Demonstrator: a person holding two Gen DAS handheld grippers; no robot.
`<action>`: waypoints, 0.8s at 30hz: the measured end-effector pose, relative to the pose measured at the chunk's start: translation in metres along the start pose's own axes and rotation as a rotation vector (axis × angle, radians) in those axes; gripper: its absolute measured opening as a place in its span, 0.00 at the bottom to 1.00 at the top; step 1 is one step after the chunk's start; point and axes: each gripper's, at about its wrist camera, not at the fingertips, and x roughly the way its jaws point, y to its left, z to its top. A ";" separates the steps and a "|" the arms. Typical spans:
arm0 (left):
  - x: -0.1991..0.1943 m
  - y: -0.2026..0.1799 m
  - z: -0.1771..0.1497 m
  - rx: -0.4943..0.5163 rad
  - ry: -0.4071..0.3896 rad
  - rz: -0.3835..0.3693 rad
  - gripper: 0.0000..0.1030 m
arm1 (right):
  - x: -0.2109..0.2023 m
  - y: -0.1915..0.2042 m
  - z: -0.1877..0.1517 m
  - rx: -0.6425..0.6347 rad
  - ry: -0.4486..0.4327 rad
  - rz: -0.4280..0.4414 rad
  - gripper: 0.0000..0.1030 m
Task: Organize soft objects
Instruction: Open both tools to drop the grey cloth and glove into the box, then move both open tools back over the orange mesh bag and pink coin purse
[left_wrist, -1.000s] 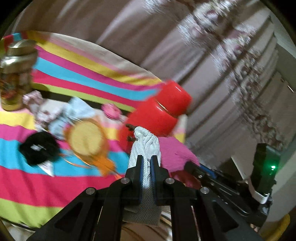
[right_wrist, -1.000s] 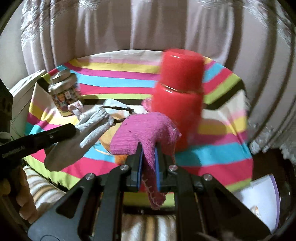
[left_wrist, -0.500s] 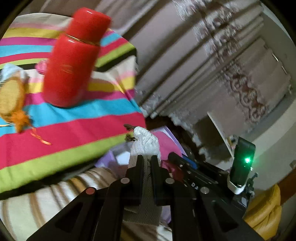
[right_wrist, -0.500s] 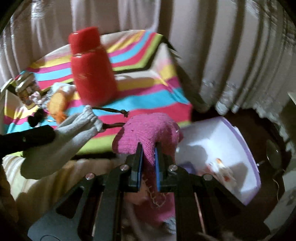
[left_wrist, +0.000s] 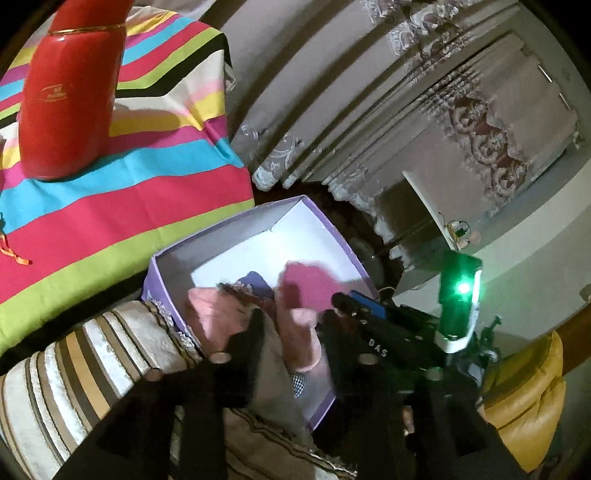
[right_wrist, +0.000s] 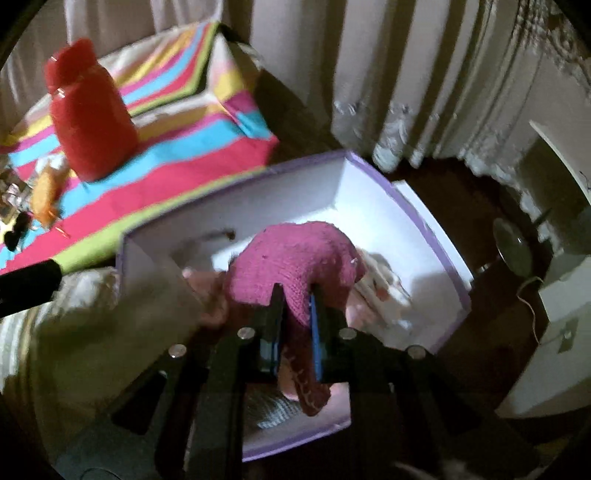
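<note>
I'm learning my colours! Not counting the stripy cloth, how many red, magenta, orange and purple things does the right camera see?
Red: 1, the flask
Magenta: 1, the knitted piece
Orange: 1, the pouch
Purple: 1, the box
Total: 4

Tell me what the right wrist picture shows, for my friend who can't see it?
The right gripper, jaws opening, has a pink knitted cloth between them over a purple box. A red bottle stands on a striped cloth behind.
</note>
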 end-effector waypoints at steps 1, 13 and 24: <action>-0.004 0.002 0.000 -0.008 -0.009 -0.003 0.39 | 0.003 -0.002 -0.001 0.001 0.013 -0.001 0.22; -0.059 0.066 0.011 -0.149 -0.137 0.110 0.39 | -0.005 0.020 0.037 -0.090 -0.011 0.194 0.61; -0.145 0.195 0.043 -0.368 -0.292 0.359 0.50 | 0.038 0.067 0.210 -0.455 -0.003 0.390 0.73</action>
